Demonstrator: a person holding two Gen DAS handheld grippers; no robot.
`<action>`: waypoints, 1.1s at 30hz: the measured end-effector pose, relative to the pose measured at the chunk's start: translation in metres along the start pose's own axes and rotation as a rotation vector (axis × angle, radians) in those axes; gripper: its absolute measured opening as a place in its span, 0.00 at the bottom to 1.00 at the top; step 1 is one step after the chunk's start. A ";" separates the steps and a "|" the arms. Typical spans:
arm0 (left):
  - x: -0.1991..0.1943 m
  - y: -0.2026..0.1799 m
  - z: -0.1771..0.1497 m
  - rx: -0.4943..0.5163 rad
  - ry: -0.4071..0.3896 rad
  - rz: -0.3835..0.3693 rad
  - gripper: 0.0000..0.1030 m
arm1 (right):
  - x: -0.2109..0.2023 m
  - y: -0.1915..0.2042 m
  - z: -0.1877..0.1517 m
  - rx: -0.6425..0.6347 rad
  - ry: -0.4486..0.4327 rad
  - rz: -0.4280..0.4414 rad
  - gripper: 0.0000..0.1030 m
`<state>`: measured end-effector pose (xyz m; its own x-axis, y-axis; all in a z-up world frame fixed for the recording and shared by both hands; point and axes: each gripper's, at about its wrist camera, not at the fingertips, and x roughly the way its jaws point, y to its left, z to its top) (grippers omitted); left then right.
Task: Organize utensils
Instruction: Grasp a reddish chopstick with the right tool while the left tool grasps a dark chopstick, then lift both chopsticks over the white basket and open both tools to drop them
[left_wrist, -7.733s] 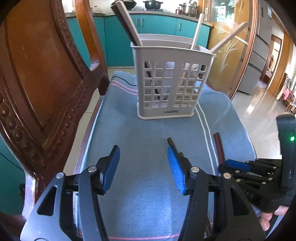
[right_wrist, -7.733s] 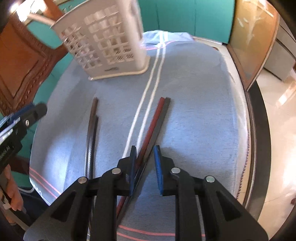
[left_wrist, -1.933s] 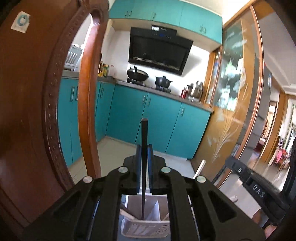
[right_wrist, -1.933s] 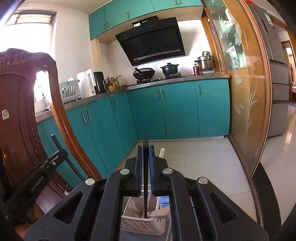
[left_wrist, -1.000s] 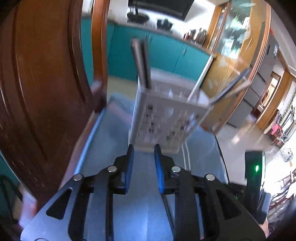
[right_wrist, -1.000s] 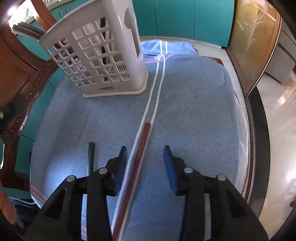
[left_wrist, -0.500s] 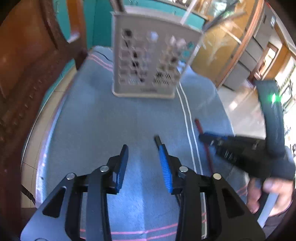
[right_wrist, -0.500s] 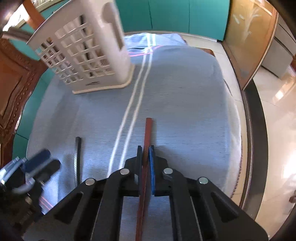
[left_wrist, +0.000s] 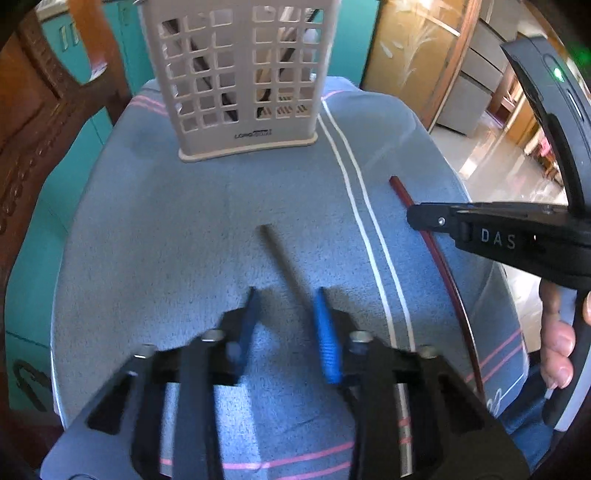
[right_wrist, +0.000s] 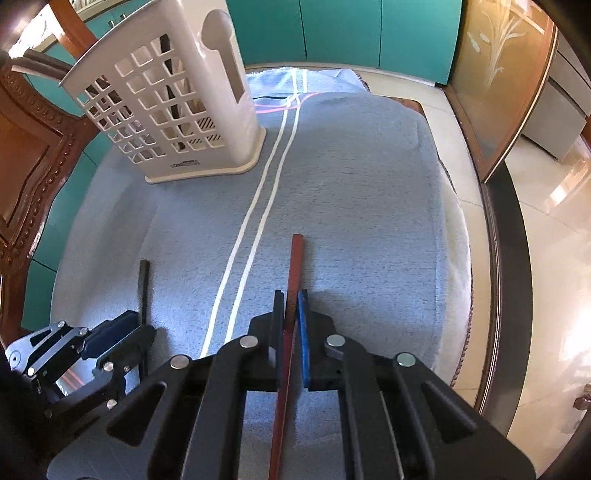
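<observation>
My right gripper (right_wrist: 291, 295) is clamping the red chopstick (right_wrist: 295, 258); my left gripper (left_wrist: 286, 314) is straddling the dark chopstick (left_wrist: 280, 258), jaws apart, well short of the basket (left_wrist: 240, 74).

Matt cream plastic basket (right_wrist: 173, 110); nubbly blue terry cloth (right_wrist: 351, 177); glossy carved wooden chair (right_wrist: 33, 155); smooth lacquered red chopstick (right_wrist: 293, 273).

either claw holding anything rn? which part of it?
Right claw is shut on the red chopstick, gripping along its shaft, back from the far tip. Left claw is open around the dark chopstick, not gripping.
</observation>
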<state>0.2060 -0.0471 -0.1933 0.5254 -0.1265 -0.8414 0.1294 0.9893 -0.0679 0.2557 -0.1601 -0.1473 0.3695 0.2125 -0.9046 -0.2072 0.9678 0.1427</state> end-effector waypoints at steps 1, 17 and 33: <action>0.001 0.000 0.002 0.014 -0.001 0.000 0.15 | 0.000 0.001 0.000 -0.006 -0.001 0.002 0.08; -0.001 0.033 0.016 -0.038 0.009 0.018 0.08 | 0.006 0.027 -0.009 -0.122 0.000 -0.049 0.18; 0.011 0.022 0.026 -0.021 -0.018 0.058 0.07 | -0.003 0.036 -0.012 -0.150 -0.055 -0.030 0.06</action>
<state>0.2365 -0.0282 -0.1904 0.5467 -0.0705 -0.8343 0.0809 0.9962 -0.0311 0.2363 -0.1280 -0.1439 0.4255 0.1950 -0.8837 -0.3268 0.9437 0.0509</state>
